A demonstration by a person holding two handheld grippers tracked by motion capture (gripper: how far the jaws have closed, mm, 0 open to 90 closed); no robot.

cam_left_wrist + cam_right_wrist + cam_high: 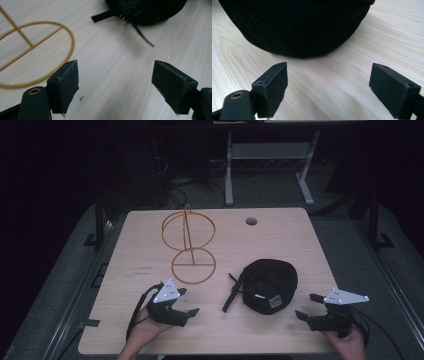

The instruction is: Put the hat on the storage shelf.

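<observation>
High view: the cap lies on the counter between both tools, at about 5 o'clock from the wire stand. The left tool sits at the cap's 9 o'clock, the right tool at its 4 o'clock, both gaping and empty.

Left gripper view: cap at 1 o'clock, stand at 10 o'clock, jaws wide apart over bare wood.

Right gripper view: cap at 12 o'clock, near the parted jaws, not touching.
</observation>
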